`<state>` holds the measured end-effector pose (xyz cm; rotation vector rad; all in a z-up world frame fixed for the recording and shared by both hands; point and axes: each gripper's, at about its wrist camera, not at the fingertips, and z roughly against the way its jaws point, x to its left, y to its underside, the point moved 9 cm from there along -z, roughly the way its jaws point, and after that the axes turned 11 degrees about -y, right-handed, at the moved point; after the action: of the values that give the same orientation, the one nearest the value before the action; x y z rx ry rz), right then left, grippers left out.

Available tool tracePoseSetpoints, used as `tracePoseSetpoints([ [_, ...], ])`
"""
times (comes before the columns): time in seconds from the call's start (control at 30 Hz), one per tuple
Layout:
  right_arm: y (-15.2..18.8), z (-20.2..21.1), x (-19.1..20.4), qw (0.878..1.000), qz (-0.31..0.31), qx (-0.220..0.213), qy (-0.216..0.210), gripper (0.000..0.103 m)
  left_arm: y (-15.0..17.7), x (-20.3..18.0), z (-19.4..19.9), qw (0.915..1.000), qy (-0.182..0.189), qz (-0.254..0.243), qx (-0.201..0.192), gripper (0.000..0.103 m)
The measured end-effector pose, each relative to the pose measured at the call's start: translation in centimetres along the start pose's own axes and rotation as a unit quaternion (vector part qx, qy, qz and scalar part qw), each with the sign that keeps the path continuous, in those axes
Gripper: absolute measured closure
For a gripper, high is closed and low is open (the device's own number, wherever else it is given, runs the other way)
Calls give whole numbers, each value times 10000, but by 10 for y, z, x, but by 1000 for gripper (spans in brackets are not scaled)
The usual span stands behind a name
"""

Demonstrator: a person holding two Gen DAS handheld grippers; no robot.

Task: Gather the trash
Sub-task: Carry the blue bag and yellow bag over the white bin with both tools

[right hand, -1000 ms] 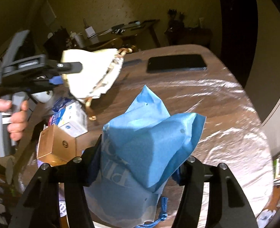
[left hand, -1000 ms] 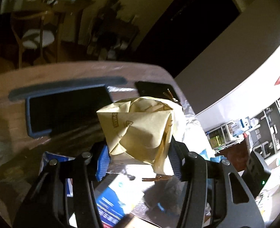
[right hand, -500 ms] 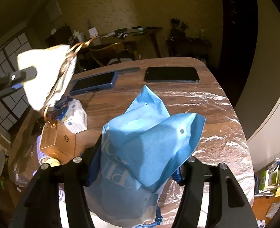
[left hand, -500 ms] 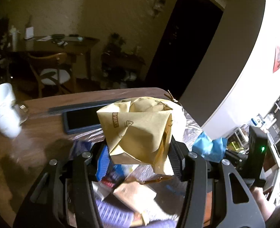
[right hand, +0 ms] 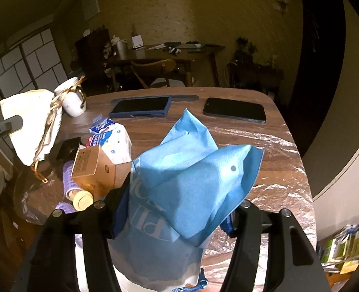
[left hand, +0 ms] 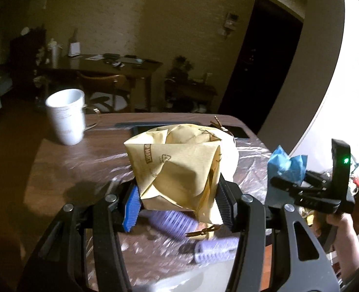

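Observation:
My left gripper [left hand: 177, 204] is shut on a crumpled yellow paper bag [left hand: 179, 165] and holds it above the table's left end; the bag also shows in the right wrist view [right hand: 31, 126] with gold ribbon hanging from it. My right gripper [right hand: 177, 209] is shut on a blue fabric bag [right hand: 186, 189], held above the table's near edge; that bag shows in the left wrist view [left hand: 286, 165]. On the wooden table [right hand: 228, 136] lie a brown carton [right hand: 91, 168], a blue-white packet [right hand: 111, 138] and purple rollers [left hand: 169, 219].
A white mug [left hand: 66, 116] stands at the table's far left. A blue-cased tablet [right hand: 140, 107] and a black phone [right hand: 235, 113] lie at the far edge. Clear plastic film [right hand: 277, 170] covers the right side. A desk and chair [right hand: 155, 70] stand behind.
My left gripper has swung left and lifted with the paper bag; the mug has come into its view. My right gripper has pulled back slightly with the blue bag.

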<state>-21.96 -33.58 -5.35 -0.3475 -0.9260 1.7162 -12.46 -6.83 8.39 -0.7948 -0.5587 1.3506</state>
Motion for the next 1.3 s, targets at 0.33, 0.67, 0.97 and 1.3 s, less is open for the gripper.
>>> tracePoseSetpoints([
  [0.33,19,13,25,9993,354,78,3,45,45,18,38,9984,-554,-29,105,49],
  [0.67,46,27,44,9983,543,210,-51,45,77,14,70,9958,-868,-243,169,49],
  [0.97,75,34,56,9971,601,439,-157,45,107,-2,78,9953,-790,-417,386,49],
  [1.3,111,27,71,9939,655,825,-334,45,141,-23,75,9925,-801,-631,670,49],
])
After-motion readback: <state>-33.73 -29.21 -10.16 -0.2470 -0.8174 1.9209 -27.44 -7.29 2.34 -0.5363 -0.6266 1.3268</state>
